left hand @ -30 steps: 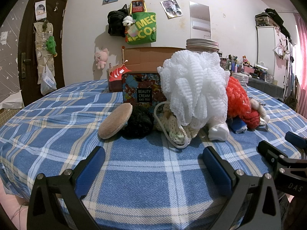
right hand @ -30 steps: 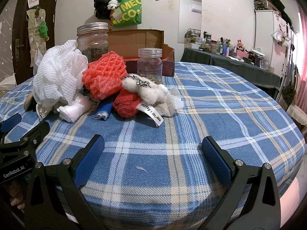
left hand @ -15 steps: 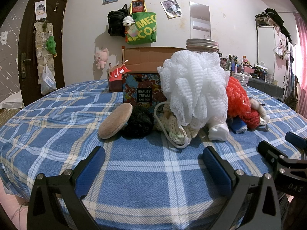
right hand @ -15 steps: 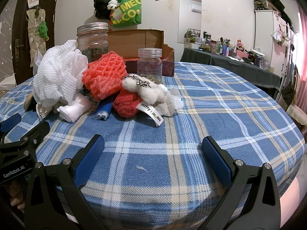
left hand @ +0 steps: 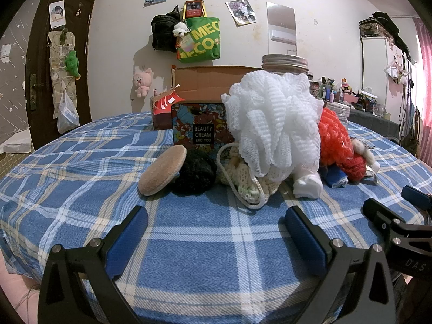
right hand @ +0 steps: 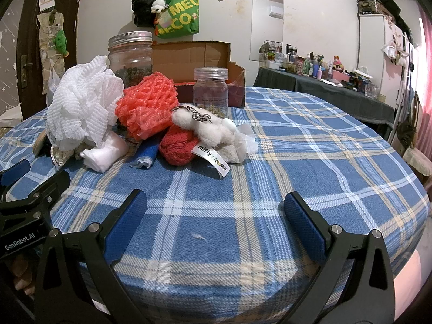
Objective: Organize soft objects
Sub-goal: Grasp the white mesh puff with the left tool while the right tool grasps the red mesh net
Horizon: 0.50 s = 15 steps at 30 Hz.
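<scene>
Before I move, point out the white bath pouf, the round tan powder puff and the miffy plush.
white bath pouf (left hand: 272,124), left wrist view, middle of its mesh.
round tan powder puff (left hand: 162,170), left wrist view, flat face.
miffy plush (right hand: 205,129), right wrist view, fuzzy body.

My left gripper and right gripper: black frames, silver screws, blue ribbed pads; white "GenRobot.AI" and "DAS" lettering.
</scene>
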Available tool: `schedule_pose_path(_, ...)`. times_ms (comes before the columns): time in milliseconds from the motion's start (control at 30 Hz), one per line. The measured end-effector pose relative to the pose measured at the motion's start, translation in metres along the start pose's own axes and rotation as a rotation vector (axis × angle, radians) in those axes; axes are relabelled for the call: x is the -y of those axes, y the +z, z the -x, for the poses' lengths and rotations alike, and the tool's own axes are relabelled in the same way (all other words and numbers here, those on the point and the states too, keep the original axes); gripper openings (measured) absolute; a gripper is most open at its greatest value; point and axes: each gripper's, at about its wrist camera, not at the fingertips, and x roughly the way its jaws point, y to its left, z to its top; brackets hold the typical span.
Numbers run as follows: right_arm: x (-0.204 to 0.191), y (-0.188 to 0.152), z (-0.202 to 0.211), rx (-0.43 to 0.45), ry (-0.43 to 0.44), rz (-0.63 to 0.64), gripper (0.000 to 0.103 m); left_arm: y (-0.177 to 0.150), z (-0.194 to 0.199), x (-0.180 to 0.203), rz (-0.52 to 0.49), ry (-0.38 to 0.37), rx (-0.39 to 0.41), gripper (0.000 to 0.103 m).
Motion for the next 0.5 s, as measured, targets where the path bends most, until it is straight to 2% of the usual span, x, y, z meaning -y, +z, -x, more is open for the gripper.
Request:
schedule_pose_path(200,-0.001,0.000,0.002,-0.002,0.003,-0.002,0.103,0.000,0.000,0.000,0.000,0.000,0.000,0.103)
schedule_pose_path(333,0.002,0.004,0.002,-0.037,0.029,-0.010,0.103,0.001,0.000,-0.001,0.004,-0.007,-0.012,0.103)
schedule_pose_path(400,0.010,0.013,0.000,-0.035,0.057,-0.027,0.103,0.005,0.002,-0.003,0.018,-0.031,-0.019,0.103)
schedule_pose_path(500,0.012,0.023,0.006,-0.005,0.065,-0.035,0.103,0.022,0.009,-0.003,0.025,-0.042,0.012,0.103)
